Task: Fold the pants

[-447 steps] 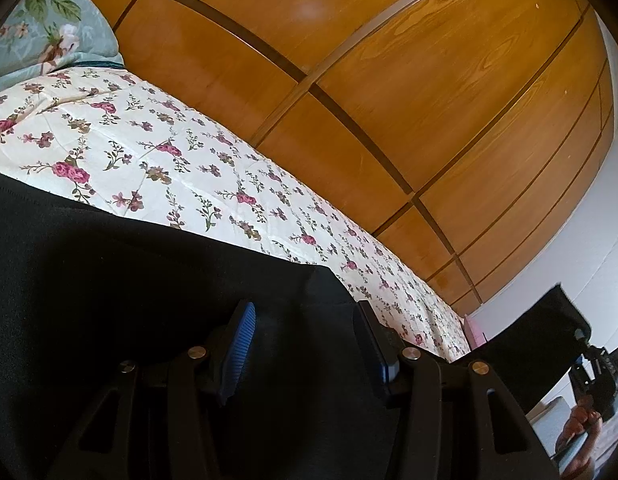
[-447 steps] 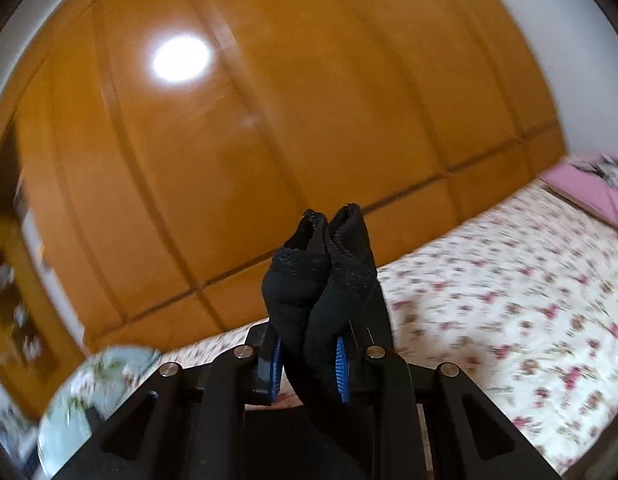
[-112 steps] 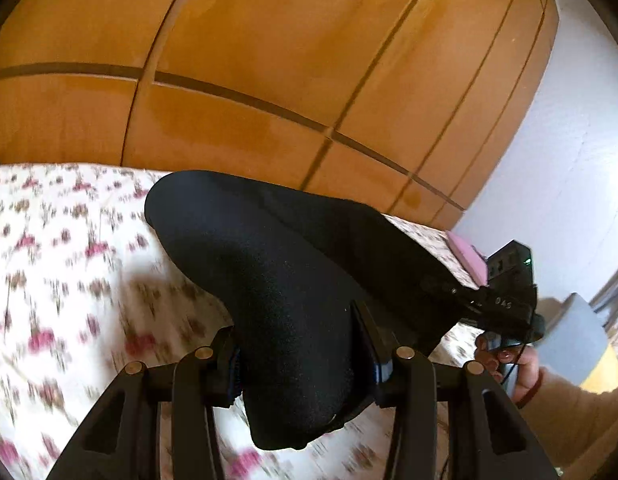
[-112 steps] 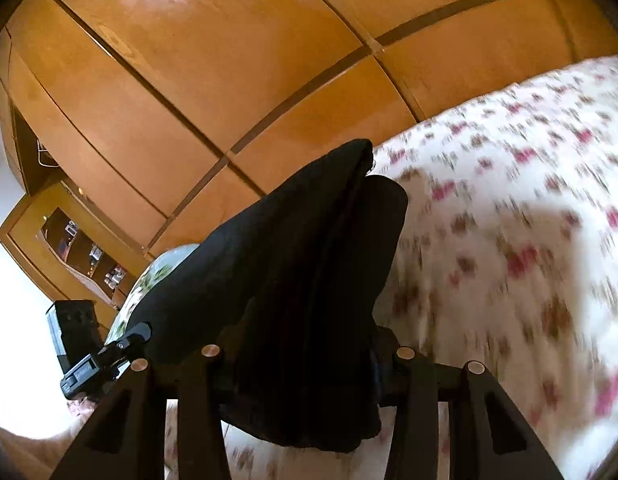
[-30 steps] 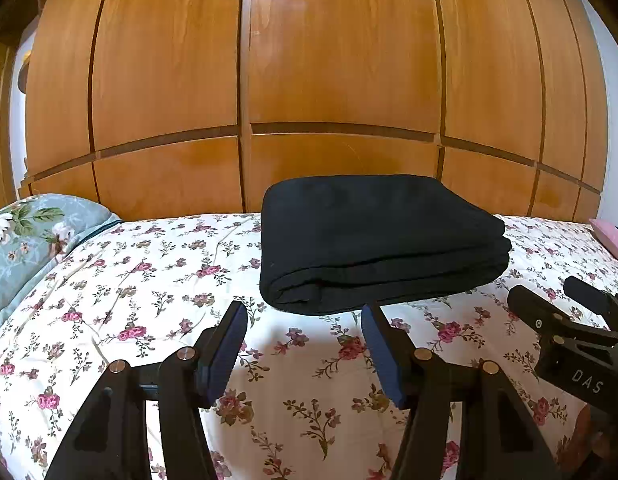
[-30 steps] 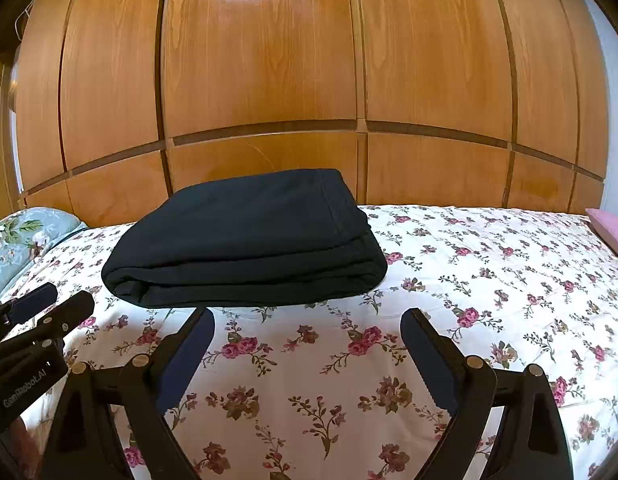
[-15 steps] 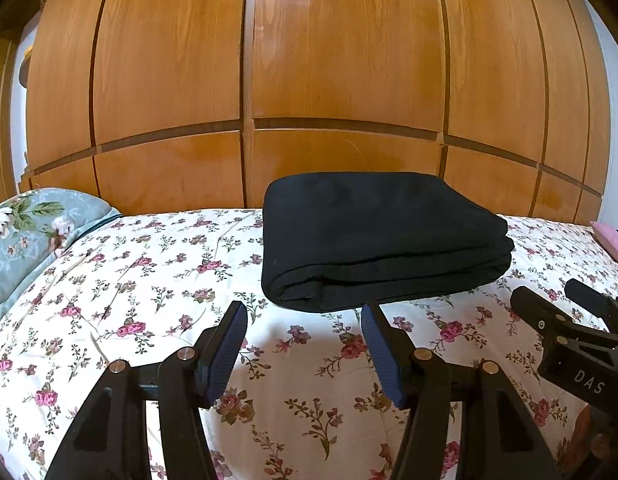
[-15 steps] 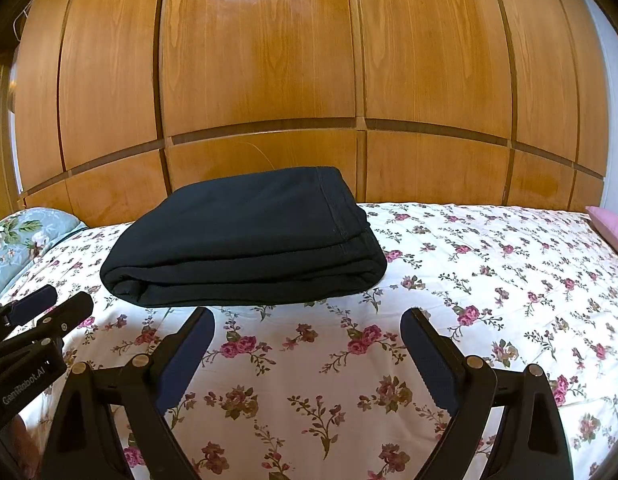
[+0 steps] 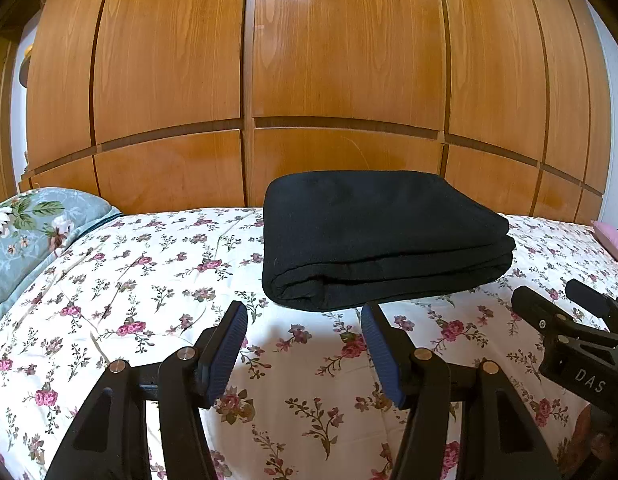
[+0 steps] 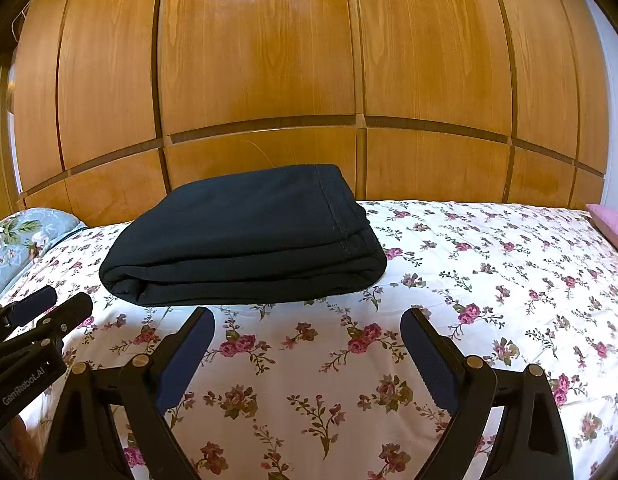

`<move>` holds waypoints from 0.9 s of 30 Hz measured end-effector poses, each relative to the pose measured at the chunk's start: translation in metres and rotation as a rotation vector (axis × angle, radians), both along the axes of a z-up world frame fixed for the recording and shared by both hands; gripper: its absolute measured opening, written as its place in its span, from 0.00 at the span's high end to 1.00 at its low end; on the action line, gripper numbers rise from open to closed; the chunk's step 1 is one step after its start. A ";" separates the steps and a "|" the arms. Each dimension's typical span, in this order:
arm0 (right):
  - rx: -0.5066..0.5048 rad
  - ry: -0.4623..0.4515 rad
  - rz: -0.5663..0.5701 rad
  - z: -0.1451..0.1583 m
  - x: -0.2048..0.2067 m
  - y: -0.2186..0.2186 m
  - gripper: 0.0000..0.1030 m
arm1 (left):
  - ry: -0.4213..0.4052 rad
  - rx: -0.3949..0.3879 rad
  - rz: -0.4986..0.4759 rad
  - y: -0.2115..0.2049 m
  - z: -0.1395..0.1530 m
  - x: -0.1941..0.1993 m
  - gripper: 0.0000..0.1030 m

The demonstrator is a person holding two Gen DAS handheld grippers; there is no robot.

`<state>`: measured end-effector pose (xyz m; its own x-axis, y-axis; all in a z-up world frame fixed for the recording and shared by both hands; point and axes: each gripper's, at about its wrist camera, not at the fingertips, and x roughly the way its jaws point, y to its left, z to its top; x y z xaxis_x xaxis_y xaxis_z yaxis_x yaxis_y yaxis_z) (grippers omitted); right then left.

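The black pants [image 9: 373, 236] lie folded in a thick flat stack on the floral bed sheet [image 9: 149, 280]; they also show in the right wrist view [image 10: 245, 236]. My left gripper [image 9: 304, 314] is open and empty, just in front of the stack's near edge. My right gripper [image 10: 307, 320] is open wide and empty, also a little short of the stack. Each gripper appears in the other's view: the right one at the lower right [image 9: 565, 316], the left one at the lower left [image 10: 49, 304].
A wooden wardrobe wall [image 9: 329, 80] runs behind the bed. A blue floral pillow [image 9: 25, 228] lies at the left end, a pink pillow [image 10: 609, 220] at the right end. Bare sheet [image 10: 489, 280] spreads to the right of the stack.
Over the last second both grippers stay open and nearly still, a little back from the stack. Earlier they held the black fabric; it now lies folded and released on the bed.
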<state>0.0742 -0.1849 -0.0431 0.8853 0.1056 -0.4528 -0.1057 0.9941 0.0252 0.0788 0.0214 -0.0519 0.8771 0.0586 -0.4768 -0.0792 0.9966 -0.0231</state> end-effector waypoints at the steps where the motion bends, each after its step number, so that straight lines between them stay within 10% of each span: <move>1: 0.000 0.001 0.001 0.000 0.001 0.000 0.08 | 0.000 0.000 -0.001 0.000 0.000 0.000 0.41; 27: 0.003 0.011 0.002 -0.002 0.003 0.000 0.08 | 0.018 -0.009 -0.001 0.004 -0.004 0.002 0.41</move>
<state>0.0773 -0.1854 -0.0449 0.8802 0.1091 -0.4619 -0.1076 0.9937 0.0297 0.0812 0.0259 -0.0554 0.8685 0.0532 -0.4928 -0.0784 0.9965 -0.0306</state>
